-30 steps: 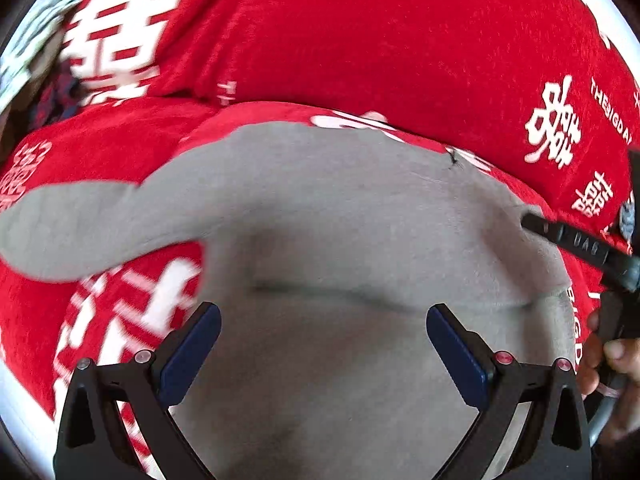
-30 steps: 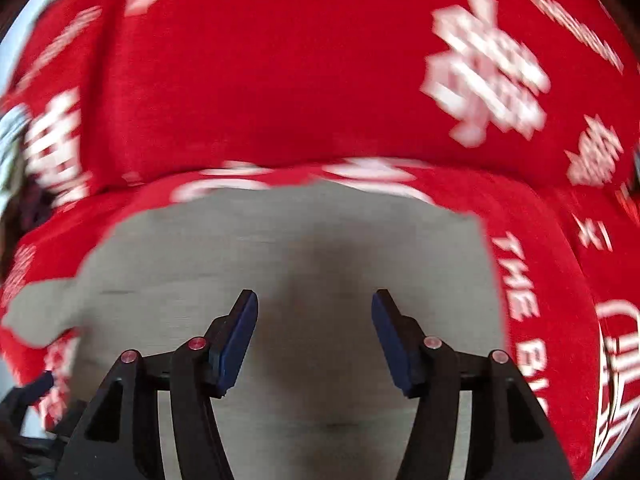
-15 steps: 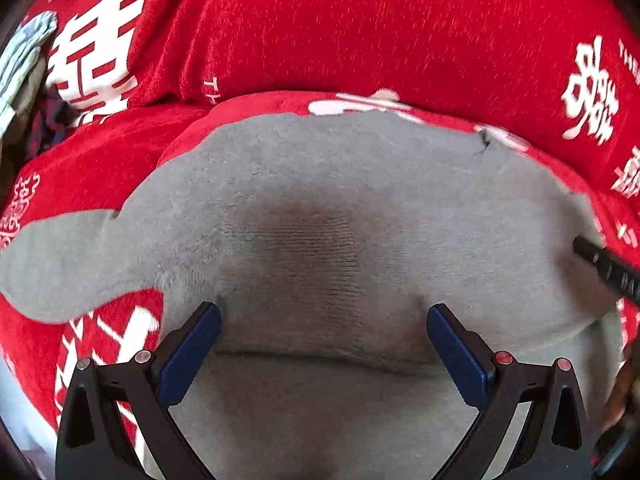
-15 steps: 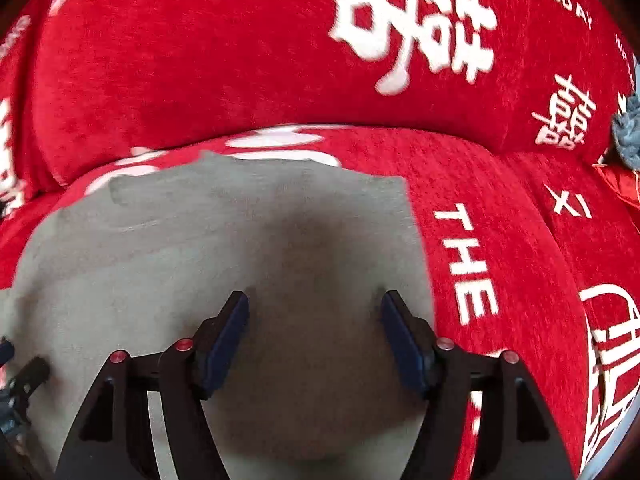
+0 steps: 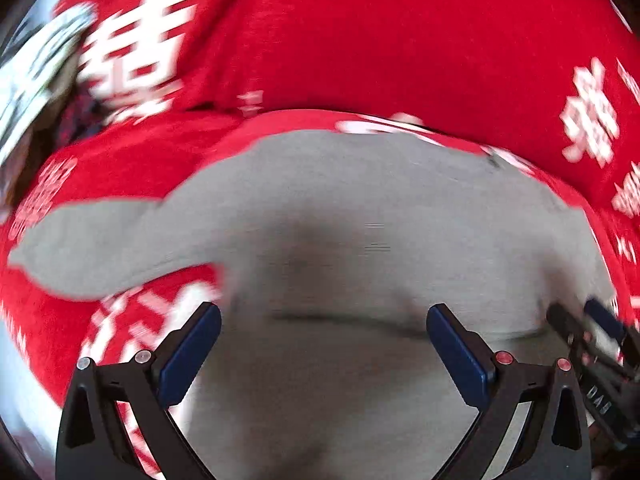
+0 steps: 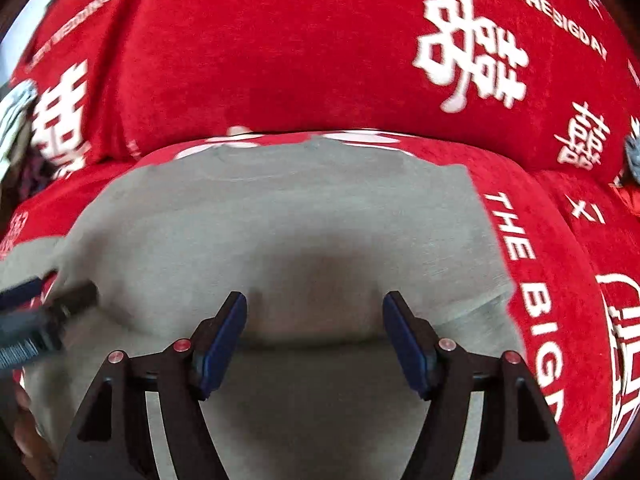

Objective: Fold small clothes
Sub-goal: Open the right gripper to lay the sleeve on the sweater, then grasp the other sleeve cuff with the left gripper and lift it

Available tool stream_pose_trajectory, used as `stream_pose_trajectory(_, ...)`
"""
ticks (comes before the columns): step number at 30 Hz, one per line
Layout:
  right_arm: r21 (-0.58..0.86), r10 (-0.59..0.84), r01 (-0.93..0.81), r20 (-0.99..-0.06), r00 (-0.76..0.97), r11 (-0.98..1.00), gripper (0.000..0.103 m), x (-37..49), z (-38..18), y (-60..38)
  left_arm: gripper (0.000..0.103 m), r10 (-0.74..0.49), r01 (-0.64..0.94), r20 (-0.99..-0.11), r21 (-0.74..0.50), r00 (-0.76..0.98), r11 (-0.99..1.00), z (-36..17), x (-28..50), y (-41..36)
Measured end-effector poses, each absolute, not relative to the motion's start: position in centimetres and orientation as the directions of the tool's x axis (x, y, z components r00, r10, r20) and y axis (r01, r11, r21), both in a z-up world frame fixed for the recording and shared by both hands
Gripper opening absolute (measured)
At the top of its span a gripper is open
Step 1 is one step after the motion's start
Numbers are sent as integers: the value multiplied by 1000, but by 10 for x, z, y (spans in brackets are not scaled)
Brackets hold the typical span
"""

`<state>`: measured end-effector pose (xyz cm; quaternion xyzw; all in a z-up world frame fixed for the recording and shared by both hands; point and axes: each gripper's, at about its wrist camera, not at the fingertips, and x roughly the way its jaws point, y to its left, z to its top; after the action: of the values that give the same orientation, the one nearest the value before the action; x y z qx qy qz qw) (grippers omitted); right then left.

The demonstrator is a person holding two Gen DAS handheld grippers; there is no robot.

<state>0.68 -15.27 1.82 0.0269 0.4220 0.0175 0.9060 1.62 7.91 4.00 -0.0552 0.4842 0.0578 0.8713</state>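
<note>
We find a red sofa (image 6: 320,60) with white lettering carrying the grey garment (image 6: 280,220), spread flat on the seat, one sleeve (image 5: 80,248) lying leftward. Above the garment, the left gripper (image 5: 323,354) and right gripper (image 6: 315,340) both stand with fingers apart, empty. Nothing blocks the cloth.

The flat grey garment (image 6: 320,232) fills the frame's middle with open room above it, hemmed behind by the red cushion (image 6: 280,60) (across the upper frame) and by the left gripper (image 6: 36,320) at the left edge.
</note>
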Motion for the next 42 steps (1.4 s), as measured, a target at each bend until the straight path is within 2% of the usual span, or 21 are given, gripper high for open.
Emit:
stream_pose_trajectory(2,18,33,-30,-771,636,999,76,6,8,-139,103,99,-263,-852,-46,514,964,40,6,121)
stream_pose_trajectory(5,-40,-14,-24,-745,667,999,79,0,2,-130,103,280,-447,-828,39,487,894,43,-10,182)
stream_pose_trajectory(7,-48,-23,-18,-737,676,999,80,-1,2,-128,103,361,-584,-825,47,435,810,40,-22,239)
stream_pose_trajectory(12,-52,-30,-11,-729,684,999,80,-1,1,-127,103,356,-789,-874,-50,332,612,18,-39,354)
stream_pose_trajectory(16,-60,-40,-5,-724,689,998,81,-4,1,-124,103,281,-835,-906,-127,318,536,-2,-32,403)
stream_pose_trajectory(19,-69,-49,-2,-723,689,998,81,-4,0,-122,103,299,-812,-895,-110,332,573,4,-4,413)
stream_pose_trajectory(23,-80,-60,2,-727,684,997,81,-4,0,-121,103,335,-798,-899,-26,282,602,2,30,424)
stream_pose_trajectory(27,-73,-57,3,-754,654,997,81,-4,3,-122,102,327,-791,-890,-57,317,610,5,42,435)
stream_pose_trajectory(28,-71,-56,3,-763,644,997,81,-4,4,-123,94,324,-786,-883,-78,340,613,7,38,439)
stream_pose_trajectory(29,-73,-57,2,-769,637,997,81,-4,5,-123,66,347,-791,-867,-83,357,606,11,34,440)
stream_pose_trajectory(30,-78,-63,5,-772,633,997,81,-5,7,-123,49,367,-789,-850,-88,377,608,16,29,441)
stream_pose_trajectory(31,-82,-69,9,-768,637,997,81,-6,10,-123,24,328,-768,-844,-142,424,625,18,25,444)
stream_pose_trajectory(32,-84,-72,13,-761,645,996,81,-7,14,-122,12,283,-751,-845,-193,454,632,18,23,448)
stream_pose_trajectory(34,-78,-67,13,-748,660,997,81,-8,23,-120,12,212,-732,-839,-280,501,621,18,15,457)
stream_pose_trajectory(37,-64,-37,-15,-735,677,998,81,-4,37,-107,12,214,-728,-829,-295,517,619,22,8,459)
stream_pose_trajectory(39,-59,-3,-60,-732,681,996,81,3,45,-90,12,268,-727,-812,-252,518,639,32,3,453)
stream_pose_trajectory(42,-83,42,-155,-743,668,984,81,20,49,-51,12,424,-752,-773,-102,472,652,48,1,437)
